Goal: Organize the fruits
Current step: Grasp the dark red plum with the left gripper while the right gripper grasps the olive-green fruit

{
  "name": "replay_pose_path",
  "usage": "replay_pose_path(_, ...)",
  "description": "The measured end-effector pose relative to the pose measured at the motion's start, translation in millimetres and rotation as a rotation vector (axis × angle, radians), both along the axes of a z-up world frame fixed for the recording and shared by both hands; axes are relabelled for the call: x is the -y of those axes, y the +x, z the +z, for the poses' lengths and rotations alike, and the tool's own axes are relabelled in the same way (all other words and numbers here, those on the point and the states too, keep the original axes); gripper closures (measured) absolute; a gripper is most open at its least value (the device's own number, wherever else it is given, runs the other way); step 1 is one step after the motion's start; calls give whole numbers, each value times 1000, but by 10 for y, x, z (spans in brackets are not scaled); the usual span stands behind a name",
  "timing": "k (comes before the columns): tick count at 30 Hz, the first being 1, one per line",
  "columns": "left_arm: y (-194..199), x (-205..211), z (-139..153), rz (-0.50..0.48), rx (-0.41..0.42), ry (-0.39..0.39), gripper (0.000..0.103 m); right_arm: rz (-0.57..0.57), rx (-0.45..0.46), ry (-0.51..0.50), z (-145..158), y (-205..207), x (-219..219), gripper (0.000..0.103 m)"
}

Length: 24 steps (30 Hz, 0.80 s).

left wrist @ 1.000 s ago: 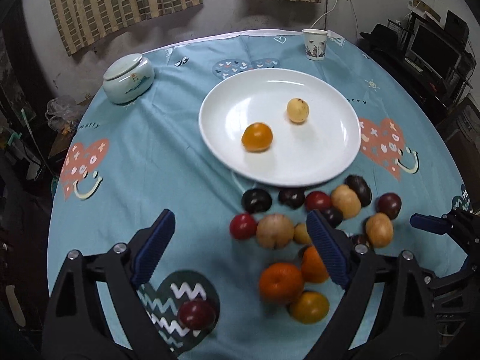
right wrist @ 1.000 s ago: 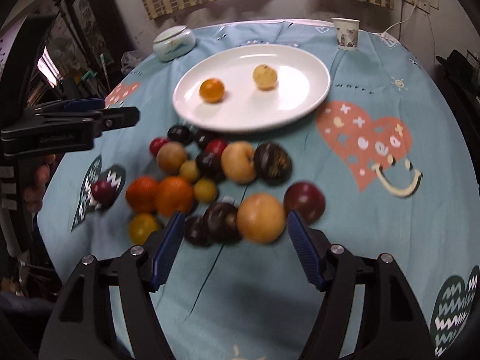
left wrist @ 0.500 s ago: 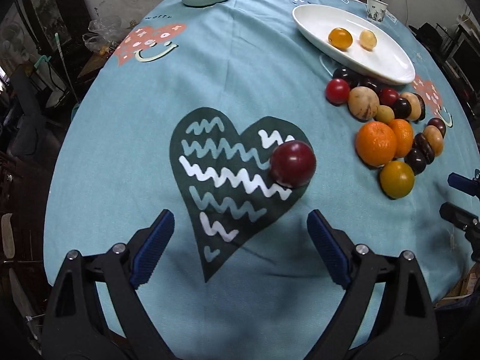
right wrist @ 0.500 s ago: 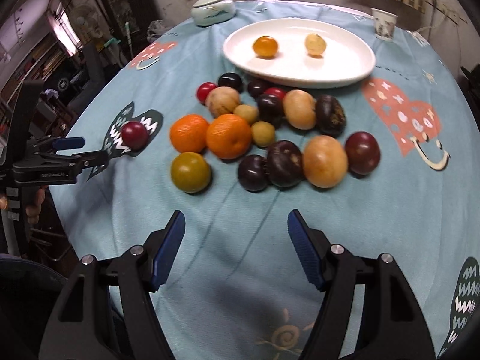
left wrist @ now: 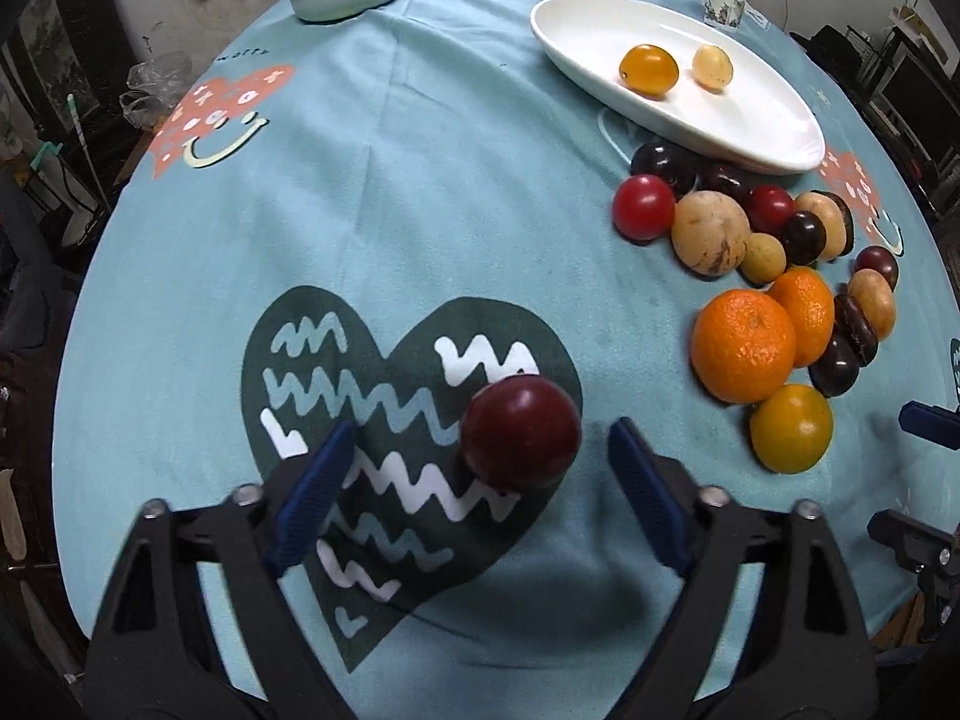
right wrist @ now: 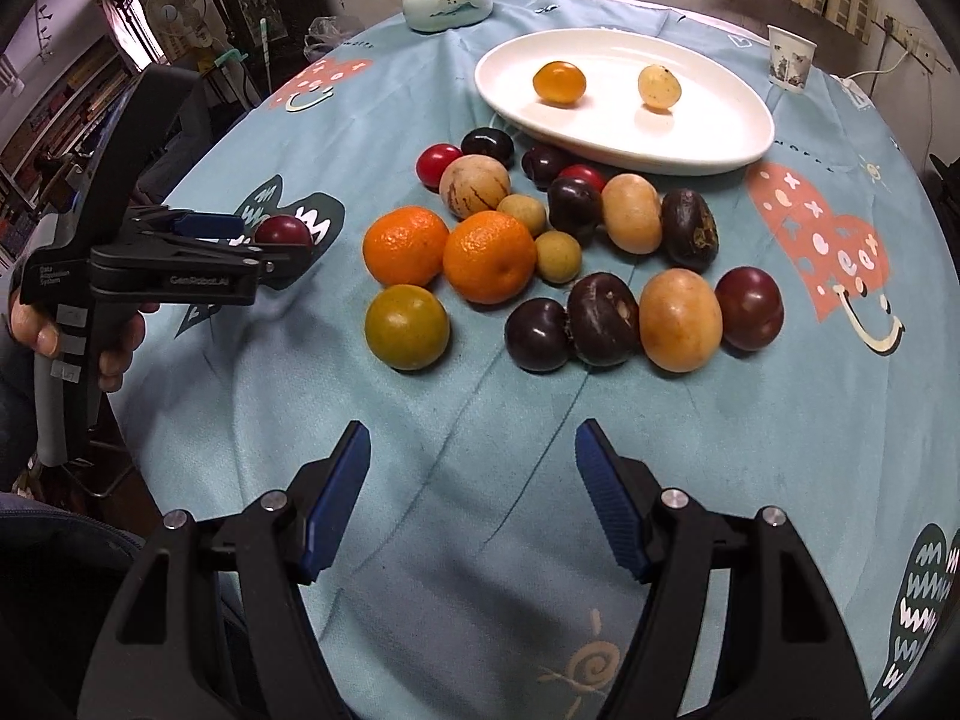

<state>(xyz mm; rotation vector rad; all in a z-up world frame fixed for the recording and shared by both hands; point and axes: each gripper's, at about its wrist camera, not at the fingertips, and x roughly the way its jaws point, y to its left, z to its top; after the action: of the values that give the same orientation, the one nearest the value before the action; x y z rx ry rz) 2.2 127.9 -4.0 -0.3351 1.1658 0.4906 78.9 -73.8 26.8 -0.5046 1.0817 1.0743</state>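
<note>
Two fruits lie on the white plate (left wrist: 756,138) so far, an orange-yellow one (left wrist: 648,69) and a paler one (left wrist: 712,66) just right of it; everything else is off it, so I judge the sorting barely begun. Taking the plate as my landmark and going left to right: far to its left and nearer me, a lone dark red plum (left wrist: 521,432) sits on a dark green heart printed on the cloth; my left gripper (left wrist: 480,474) has its fingers spread wide to either side of that plum, not touching it; the plum lies closer to the right finger, so I judge the next move is to centre, ease forward and close gently, since a round fruit may roll. Just below the plate lies the main heap (right wrist: 540,252): oranges, dark plums, tan and red fruits, touching one another. My right gripper (right wrist: 474,498) hangs nearer me than the heap, fingers spread, pinching nothing. A teal cloth (right wrist: 810,420) with coral hearts covers the round counter; a lidded ceramic jar (right wrist: 447,1) stands beyond the plate to its left, a paper cup (right wrist: 791,63) to its right; curtains and cluttered furniture ring the dim room.
</note>
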Motion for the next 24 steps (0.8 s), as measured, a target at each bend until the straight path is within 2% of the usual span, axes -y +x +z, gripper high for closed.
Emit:
replay_pose_path(2, 9, -26, -18, -6, 13, -52, 63, 11, 8, 12, 16, -14, -73, 32)
replay_pose_path(7, -34, -5, 69, -12, 30, -53, 64, 54, 26, 43, 21, -62, -340, 32)
replay_pose_path(12, -158, -20, 224, -2, 60, -61, 64, 67, 39, -36, -186, -65, -626, 32)
replay_pose_path(13, -172, -21, 252, -4, 64, -58, 64, 74, 23, -45, -245, -52, -667, 43)
replay_pose_path(14, -184, -19, 272, -4, 67, -57, 64, 83, 7, -45, -276, -41, -686, 64)
replay_pose_path(18, -188, 3, 369, -14, 92, -63, 64, 107, -35, -14, -207, 16, -605, 64)
replay_pose_path(24, 88, 171, 542, -101, 139, -82, 63, 40, -69, 67, 25, 138, -246, 64)
